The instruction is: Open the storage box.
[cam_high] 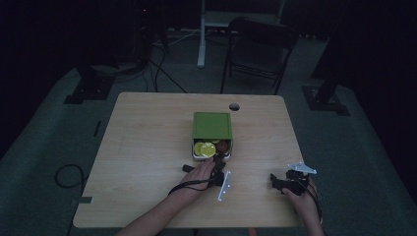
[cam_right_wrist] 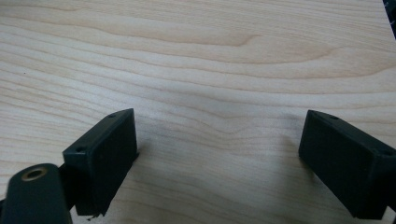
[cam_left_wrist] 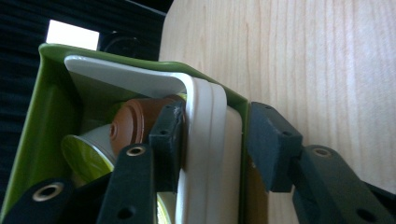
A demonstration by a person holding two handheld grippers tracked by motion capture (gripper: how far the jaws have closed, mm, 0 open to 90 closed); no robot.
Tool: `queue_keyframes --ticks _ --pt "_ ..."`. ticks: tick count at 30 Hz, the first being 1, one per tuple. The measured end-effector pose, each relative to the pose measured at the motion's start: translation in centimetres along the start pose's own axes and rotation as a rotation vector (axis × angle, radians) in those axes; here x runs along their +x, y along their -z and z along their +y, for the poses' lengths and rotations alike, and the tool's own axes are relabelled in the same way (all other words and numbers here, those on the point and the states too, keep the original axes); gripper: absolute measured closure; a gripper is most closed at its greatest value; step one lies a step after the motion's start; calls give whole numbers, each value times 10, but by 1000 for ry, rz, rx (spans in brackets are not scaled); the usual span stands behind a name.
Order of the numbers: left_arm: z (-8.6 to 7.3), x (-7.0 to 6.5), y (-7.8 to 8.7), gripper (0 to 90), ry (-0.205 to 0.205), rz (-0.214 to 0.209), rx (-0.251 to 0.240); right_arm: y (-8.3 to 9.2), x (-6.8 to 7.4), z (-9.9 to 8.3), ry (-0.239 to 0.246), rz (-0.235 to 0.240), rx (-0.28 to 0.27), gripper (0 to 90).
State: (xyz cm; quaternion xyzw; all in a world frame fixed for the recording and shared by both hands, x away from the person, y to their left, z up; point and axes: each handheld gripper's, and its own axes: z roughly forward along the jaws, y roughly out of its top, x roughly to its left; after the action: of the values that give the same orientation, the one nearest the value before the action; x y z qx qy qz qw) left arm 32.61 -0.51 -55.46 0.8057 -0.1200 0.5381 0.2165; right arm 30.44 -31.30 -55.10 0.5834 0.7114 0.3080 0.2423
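Note:
A green box [cam_high: 211,125] with a white inner tray [cam_left_wrist: 205,140] stands mid-table, its near part uncovered. Inside lie yellow-green capsules [cam_high: 206,148] and a brown capsule [cam_left_wrist: 135,121]. My left gripper [cam_high: 220,167], rolled on its side, is at the box's near edge. In the left gripper view the left gripper [cam_left_wrist: 217,123] is shut on the box's near wall, one jaw inside against the white tray and the other outside against the green skin. My right gripper [cam_high: 276,181] rests low over bare wood at the front right. The right gripper [cam_right_wrist: 217,140] is open and holds nothing.
The wooden table [cam_high: 147,147] has a cable hole [cam_high: 234,106] near its far edge. A folding chair [cam_high: 258,49] and stand legs are on the dark floor beyond. A cable loop [cam_high: 69,174] lies on the floor at the left.

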Motion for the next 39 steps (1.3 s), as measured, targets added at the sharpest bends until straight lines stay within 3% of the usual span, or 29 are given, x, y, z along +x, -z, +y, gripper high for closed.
queue_keyframes --ticks 6,8,10,21,39 --pt "1 -1 0 698 -54 38 9 0 0 0 0 0 0 110" --pt "1 -1 0 714 -102 54 12 0 0 0 0 0 0 110" --pt "1 -2 0 715 -119 60 13 0 0 0 0 0 0 110" --pt "4 1 4 722 -97 24 20 0 0 0 0 0 0 110" --pt "14 -4 21 721 -113 -4 22 0 0 0 1 1 0 113"
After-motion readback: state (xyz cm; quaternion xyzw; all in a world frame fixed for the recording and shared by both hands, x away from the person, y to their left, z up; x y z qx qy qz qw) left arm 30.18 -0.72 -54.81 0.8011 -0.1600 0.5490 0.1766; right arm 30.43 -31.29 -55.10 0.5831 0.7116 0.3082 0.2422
